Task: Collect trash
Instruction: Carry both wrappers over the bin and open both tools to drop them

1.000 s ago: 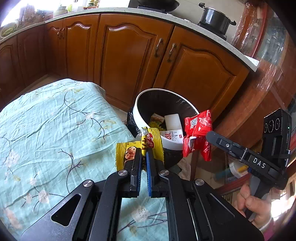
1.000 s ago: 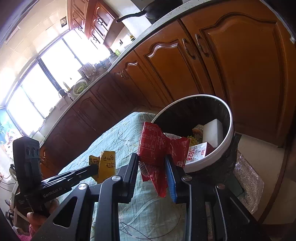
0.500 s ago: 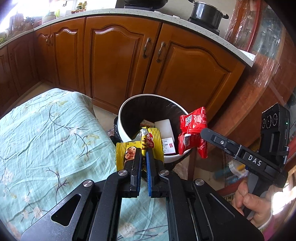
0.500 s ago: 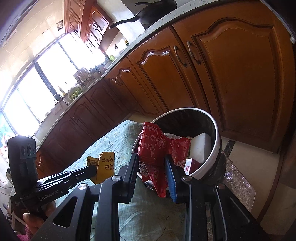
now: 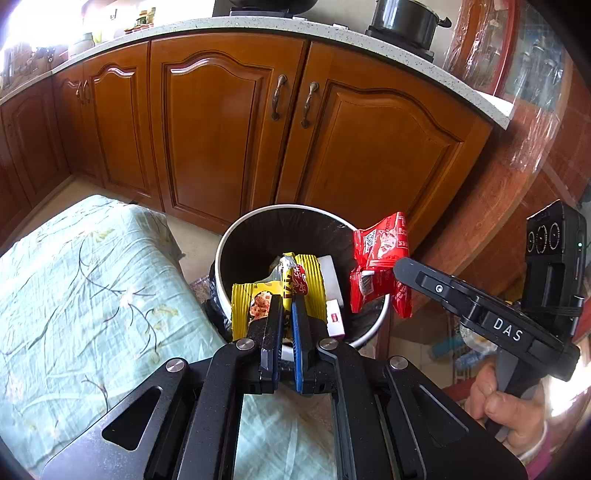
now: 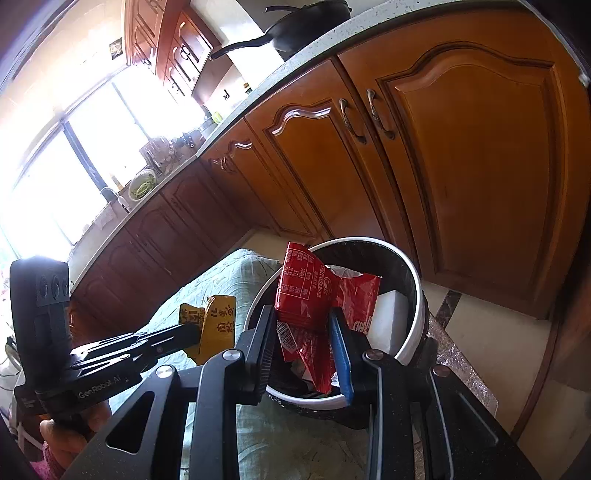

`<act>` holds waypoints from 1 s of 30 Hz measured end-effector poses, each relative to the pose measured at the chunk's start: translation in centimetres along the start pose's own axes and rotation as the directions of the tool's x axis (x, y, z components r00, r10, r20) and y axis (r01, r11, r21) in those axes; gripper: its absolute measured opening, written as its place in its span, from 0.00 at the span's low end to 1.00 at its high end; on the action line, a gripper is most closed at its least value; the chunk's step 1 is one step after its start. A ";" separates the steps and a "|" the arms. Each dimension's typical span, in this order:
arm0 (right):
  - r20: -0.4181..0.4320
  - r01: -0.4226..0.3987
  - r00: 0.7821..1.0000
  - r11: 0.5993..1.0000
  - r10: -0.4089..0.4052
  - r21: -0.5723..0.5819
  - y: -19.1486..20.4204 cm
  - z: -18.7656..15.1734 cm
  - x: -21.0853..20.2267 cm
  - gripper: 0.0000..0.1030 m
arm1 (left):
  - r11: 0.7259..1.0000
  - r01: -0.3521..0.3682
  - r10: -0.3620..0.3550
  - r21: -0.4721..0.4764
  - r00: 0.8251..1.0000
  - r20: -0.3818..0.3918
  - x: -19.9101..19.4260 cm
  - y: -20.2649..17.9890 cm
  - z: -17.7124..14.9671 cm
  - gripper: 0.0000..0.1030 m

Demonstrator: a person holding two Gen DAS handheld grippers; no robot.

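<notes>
My left gripper is shut on a yellow snack wrapper and holds it over the near rim of a round white trash bin with a black liner. My right gripper is shut on a red snack wrapper and holds it above the bin. The red wrapper also shows in the left wrist view over the bin's right rim, and the yellow wrapper in the right wrist view. White boxes and other trash lie inside the bin.
A table with a pale green floral cloth lies left of the bin. Brown wooden kitchen cabinets stand behind it. A black pot sits on the counter. A wooden cabinet wrapped in plastic is at the right.
Both grippers have moved forward from over the table toward the bin, each still holding its wrapper. The wrappers now hang over the bin's opening.
</notes>
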State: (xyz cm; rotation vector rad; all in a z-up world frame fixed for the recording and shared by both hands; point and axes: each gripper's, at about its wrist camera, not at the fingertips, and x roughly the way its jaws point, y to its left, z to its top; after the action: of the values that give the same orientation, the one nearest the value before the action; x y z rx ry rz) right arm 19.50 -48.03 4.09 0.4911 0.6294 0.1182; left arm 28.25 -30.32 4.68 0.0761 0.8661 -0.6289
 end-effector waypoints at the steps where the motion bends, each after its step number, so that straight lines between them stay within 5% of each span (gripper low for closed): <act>1: -0.002 0.001 1.000 1.000 -0.001 0.001 -0.1 0.1 0.1 0.29 | 1.000 -0.003 0.003 0.002 1.000 -0.006 0.4 -0.1 0.2 0.04; 30: -0.101 0.048 0.994 0.999 -0.045 0.020 -1.6 1.1 3.8 0.29 | 0.998 -0.049 0.052 0.033 0.993 -0.108 6.7 -1.2 2.0 0.04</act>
State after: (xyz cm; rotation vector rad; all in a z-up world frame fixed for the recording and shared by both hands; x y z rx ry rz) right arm 23.15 -48.89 2.07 0.4935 0.7407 0.0922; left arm 32.16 -35.21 1.30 0.1603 0.9569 -0.5949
